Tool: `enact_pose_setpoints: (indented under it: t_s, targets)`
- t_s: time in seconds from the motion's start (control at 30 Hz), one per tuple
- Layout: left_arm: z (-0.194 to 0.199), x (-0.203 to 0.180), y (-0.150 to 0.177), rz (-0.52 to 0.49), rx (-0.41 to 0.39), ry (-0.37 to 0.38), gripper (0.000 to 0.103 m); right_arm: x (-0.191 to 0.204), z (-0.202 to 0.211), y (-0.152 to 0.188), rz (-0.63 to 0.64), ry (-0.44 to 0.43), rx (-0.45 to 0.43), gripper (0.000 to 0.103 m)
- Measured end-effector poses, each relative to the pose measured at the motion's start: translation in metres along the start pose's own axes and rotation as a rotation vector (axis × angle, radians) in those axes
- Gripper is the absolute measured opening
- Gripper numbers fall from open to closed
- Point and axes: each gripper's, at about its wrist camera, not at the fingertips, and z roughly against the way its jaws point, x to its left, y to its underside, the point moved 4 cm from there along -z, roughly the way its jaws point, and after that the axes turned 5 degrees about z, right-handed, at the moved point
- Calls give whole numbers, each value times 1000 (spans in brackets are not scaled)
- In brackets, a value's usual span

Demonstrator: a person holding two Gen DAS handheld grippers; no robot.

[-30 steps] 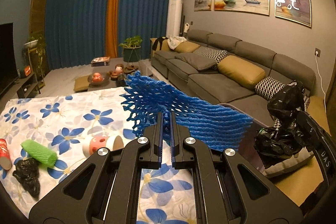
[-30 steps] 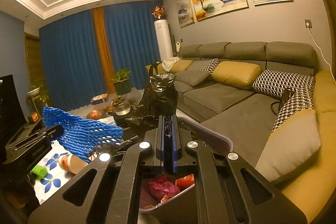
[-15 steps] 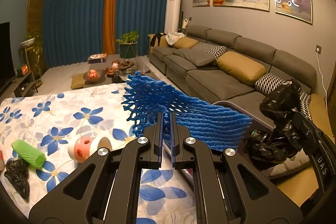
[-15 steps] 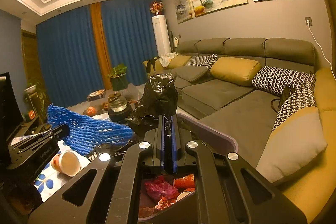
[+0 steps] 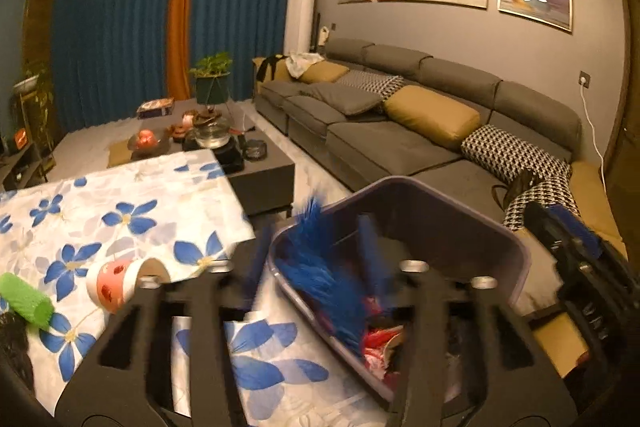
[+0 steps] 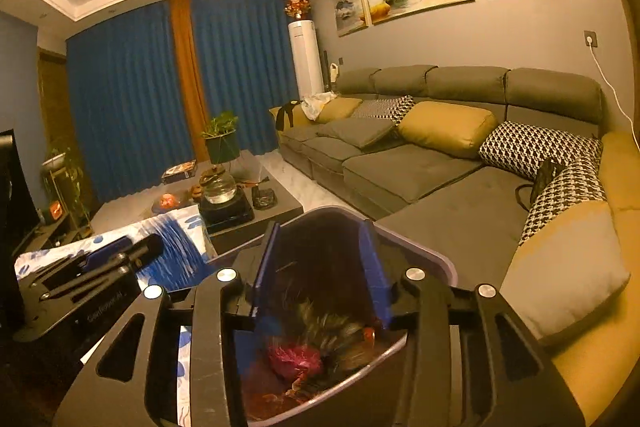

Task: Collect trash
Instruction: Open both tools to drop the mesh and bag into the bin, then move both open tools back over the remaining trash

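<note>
A purple trash bin [image 5: 516, 247] stands at the right edge of the flowered table [image 5: 120, 195]; it also shows in the right wrist view [image 6: 436, 259]. My left gripper [image 5: 314, 227] is open over the bin, and the blue foam net [image 5: 320, 275] lies blurred inside it, free of the jaws. My right gripper [image 6: 322, 231] is open above the bin, over a blurred dark bag and red wrappers [image 6: 296, 359]. On the table lie an orange paper cup [image 5: 120, 283], a green foam roll [image 5: 26, 301] and a black bag [image 5: 12, 343].
A grey sofa [image 5: 400, 131] with cushions runs along the right wall. A dark coffee table [image 5: 248, 163] with a glass teapot and fruit bowl stands beyond the flowered table. A potted plant [image 5: 212, 79] stands before blue curtains.
Both grippers have opened. The blue foam net has left the left jaws and dropped into the bin; the black bag has left the right jaws and dropped in too.
</note>
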Motion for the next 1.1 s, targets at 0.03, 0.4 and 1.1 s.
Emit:
enact_pose_setpoints:
  t_s: [0.03,0.4,1.1]
  targets:
    - [0,1,0,1,-1,-8,69,-1,2,0,-2,4,-3,50]
    - [35,35,10,28,-36,-154,95,6,25,6,13,30,-12,84]
    - [135,149,56,81,-69,-388,95,92,62,44,101,-119,39,89]
